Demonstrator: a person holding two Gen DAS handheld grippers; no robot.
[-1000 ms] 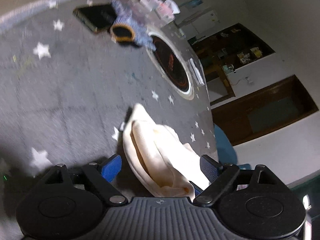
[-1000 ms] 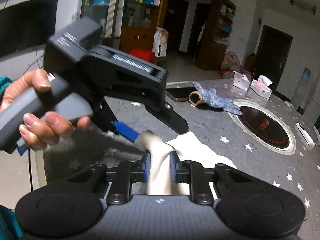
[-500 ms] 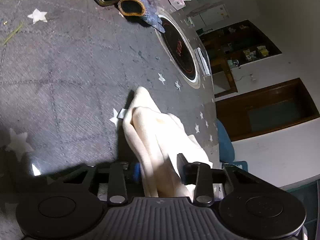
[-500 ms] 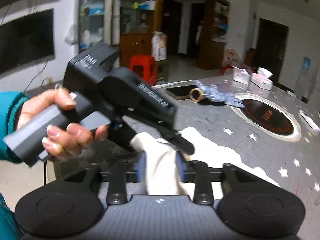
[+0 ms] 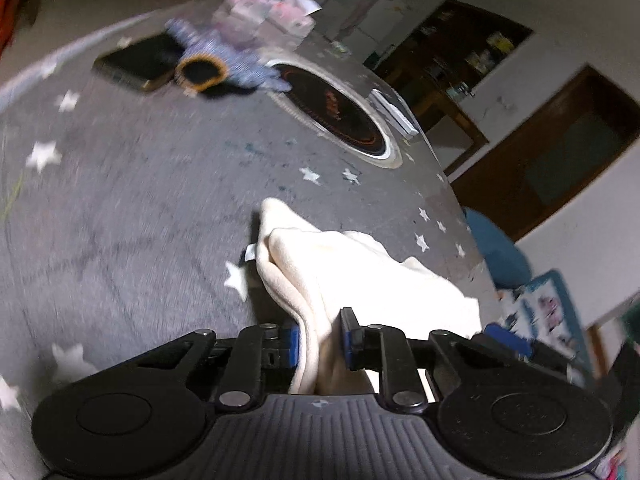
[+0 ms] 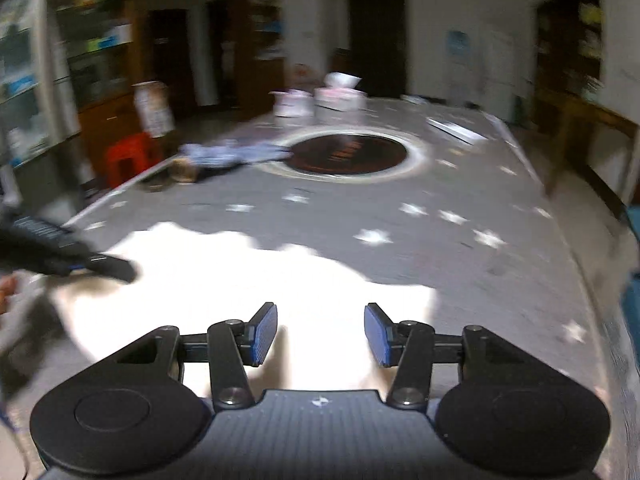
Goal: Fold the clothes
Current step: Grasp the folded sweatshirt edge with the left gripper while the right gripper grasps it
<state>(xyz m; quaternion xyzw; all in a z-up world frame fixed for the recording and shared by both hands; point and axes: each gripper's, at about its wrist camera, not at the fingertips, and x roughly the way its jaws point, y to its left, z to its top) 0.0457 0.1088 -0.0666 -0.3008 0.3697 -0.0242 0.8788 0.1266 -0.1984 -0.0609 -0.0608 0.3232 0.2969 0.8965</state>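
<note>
1. The cream garment (image 5: 360,276) is soft, matt, fleecy cloth.
2. The tabletop (image 5: 140,200) wears a matt grey star-printed cover.
3. Beyond the garment, the round hob (image 5: 336,112) looks glossy black glass.

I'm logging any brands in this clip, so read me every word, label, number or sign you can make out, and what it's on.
None can be read.
Red marking in the middle of the round black cooktop: blurred.
White lettering on the left gripper's body, right wrist view: too small.
Pink and white tissue boxes: print blurred.
Blue poster on the far wall: blurred.
</note>
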